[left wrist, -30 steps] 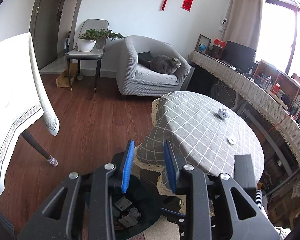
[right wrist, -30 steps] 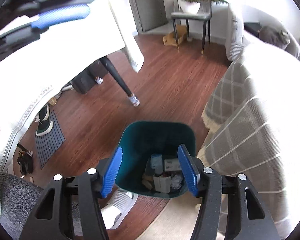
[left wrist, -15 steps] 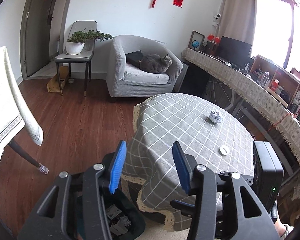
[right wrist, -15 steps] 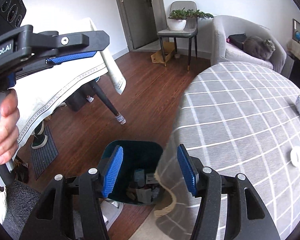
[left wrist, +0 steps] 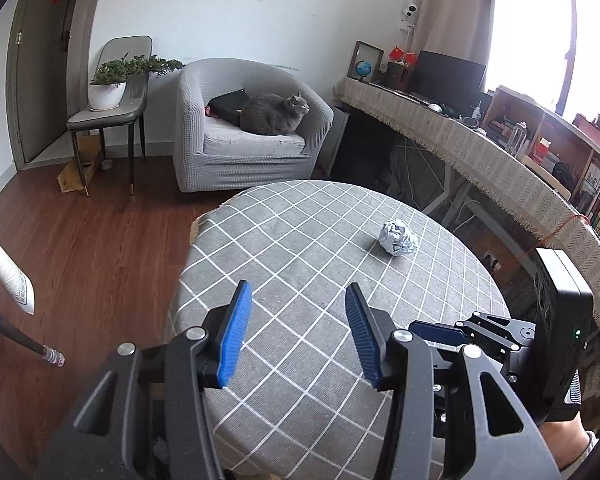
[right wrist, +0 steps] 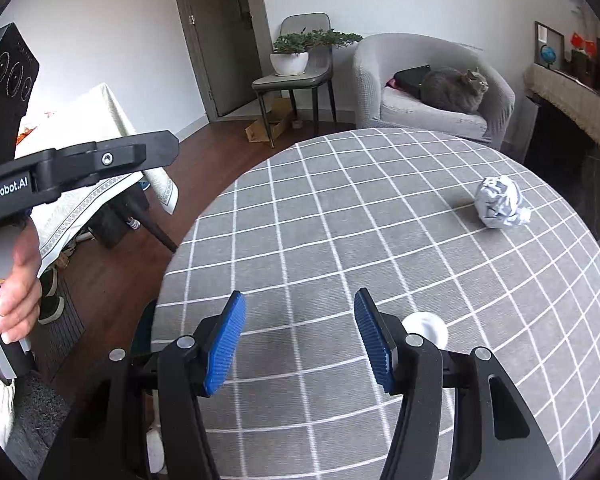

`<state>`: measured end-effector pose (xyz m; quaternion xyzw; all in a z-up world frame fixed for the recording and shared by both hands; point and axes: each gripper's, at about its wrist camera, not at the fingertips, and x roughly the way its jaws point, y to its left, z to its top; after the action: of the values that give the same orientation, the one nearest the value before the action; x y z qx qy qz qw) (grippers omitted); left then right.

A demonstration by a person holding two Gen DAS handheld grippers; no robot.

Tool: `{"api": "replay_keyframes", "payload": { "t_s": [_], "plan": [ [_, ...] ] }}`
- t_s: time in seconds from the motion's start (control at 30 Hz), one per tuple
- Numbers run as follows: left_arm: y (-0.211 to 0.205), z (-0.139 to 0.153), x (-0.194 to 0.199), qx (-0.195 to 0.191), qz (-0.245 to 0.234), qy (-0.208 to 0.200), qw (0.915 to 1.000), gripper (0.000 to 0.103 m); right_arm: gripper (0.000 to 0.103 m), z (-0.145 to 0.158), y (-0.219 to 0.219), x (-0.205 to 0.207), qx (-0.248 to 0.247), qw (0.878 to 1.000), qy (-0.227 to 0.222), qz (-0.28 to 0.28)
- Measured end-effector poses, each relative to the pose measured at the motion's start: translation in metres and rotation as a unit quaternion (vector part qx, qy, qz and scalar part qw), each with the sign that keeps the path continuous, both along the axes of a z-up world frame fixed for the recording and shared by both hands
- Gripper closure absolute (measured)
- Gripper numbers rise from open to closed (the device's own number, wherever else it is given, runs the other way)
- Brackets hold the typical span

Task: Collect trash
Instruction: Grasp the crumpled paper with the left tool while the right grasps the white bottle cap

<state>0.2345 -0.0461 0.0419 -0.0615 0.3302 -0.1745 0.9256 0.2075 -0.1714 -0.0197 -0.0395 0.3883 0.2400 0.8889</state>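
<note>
Crumpled white paper ball [left wrist: 397, 237] sits on the round table w/ grey checked cloth [left wrist: 300, 248], toward the far right side, nothing touching it. Second bit of trash, a small white round cap [right wrist: 426, 326], lies nearer, just right of the right gripper's [right wrist: 298, 342] fingertips, partly hidden behind the right finger.

Left gripper [left wrist: 296, 338]: blue pads roughly half open, nothing between them, hovering over the near part of the cloth. Its jaws have just been opening, no item in them. Right gripper: also about half open, empty, over the near edge of the table.

Step in hand, as I read it: reach for the next piece. Both pieces lie on the right half of the table, so the right gripper looks best placed for the cap; the left can take the ball.

To do it well: ball looks wider than a pinch needs, so keep jaws at least this wide, come down w/ one pad each side, close till the paper gives a little; it's light & may roll if nudged. Cap is flat, so angle the tips low, watch for bunching the cloth.

Grey cat [left wrist: 274, 114] on the armchair is well away.
</note>
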Motion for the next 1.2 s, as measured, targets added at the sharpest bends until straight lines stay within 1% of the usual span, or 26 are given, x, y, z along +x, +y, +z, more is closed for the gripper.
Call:
{"api": "replay_keyframes", "payload": {
  "t_s": [0.13,0.2,0.27,0.3,0.37,0.5,0.57,0.6,0.63,0.73,0.83,1.03,1.2],
  "plan": [
    [-0.024,-0.003,0.016,-0.005,-0.009,0.006,0.9999,0.052,0.046,-0.006,-0.022,0.008,-0.027,1.0,0.002,-0.012],
    [-0.035,-0.005,0.021,0.0,-0.015,0.006,0.9999,0.052,0.046,-0.01,-0.029,0.014,-0.045,0.999,0.001,-0.015],
    [-0.045,-0.006,0.026,0.005,-0.019,0.007,0.9998,0.052,0.046,-0.013,-0.038,0.02,-0.046,0.999,0.006,-0.014],
    [-0.049,-0.007,0.029,0.007,-0.021,0.008,0.9997,0.051,0.05,-0.014,-0.04,0.022,-0.049,0.999,0.006,-0.013],
    [-0.055,-0.009,0.035,0.005,-0.023,0.01,0.9997,0.051,0.051,-0.016,-0.045,0.025,-0.052,0.999,0.012,-0.01],
    [-0.065,-0.012,0.047,-0.006,-0.025,0.019,0.9995,0.051,0.058,-0.023,-0.053,0.027,-0.061,0.998,0.031,-0.003],
    [-0.071,-0.012,0.051,-0.008,-0.027,0.022,0.9994,0.051,0.062,-0.021,-0.056,0.026,-0.057,0.998,0.028,0.003],
    [-0.074,-0.011,0.053,-0.007,-0.029,0.022,0.9993,0.05,0.069,-0.019,-0.058,0.026,-0.058,0.998,0.03,0.002],
    [-0.077,-0.011,0.054,-0.005,-0.03,0.02,0.9993,0.049,0.072,-0.018,-0.059,0.027,-0.058,0.998,0.029,0.0],
    [-0.085,-0.01,0.059,-0.007,-0.029,0.02,0.9994,0.046,0.072,-0.017,-0.062,0.029,-0.056,0.998,0.029,0.003],
    [-0.094,-0.01,0.064,-0.005,-0.029,0.019,0.9994,0.046,0.072,-0.011,-0.067,0.031,-0.054,0.998,0.023,0.004],
    [-0.115,-0.012,0.078,-0.007,-0.028,0.023,0.9993,0.042,0.072,0.0,-0.095,0.041,-0.045,0.999,0.02,-0.013],
    [-0.133,-0.013,0.086,0.002,-0.031,0.02,0.9993,0.039,0.072,0.003,-0.113,0.048,-0.038,0.999,0.019,-0.022]
  ]
}}
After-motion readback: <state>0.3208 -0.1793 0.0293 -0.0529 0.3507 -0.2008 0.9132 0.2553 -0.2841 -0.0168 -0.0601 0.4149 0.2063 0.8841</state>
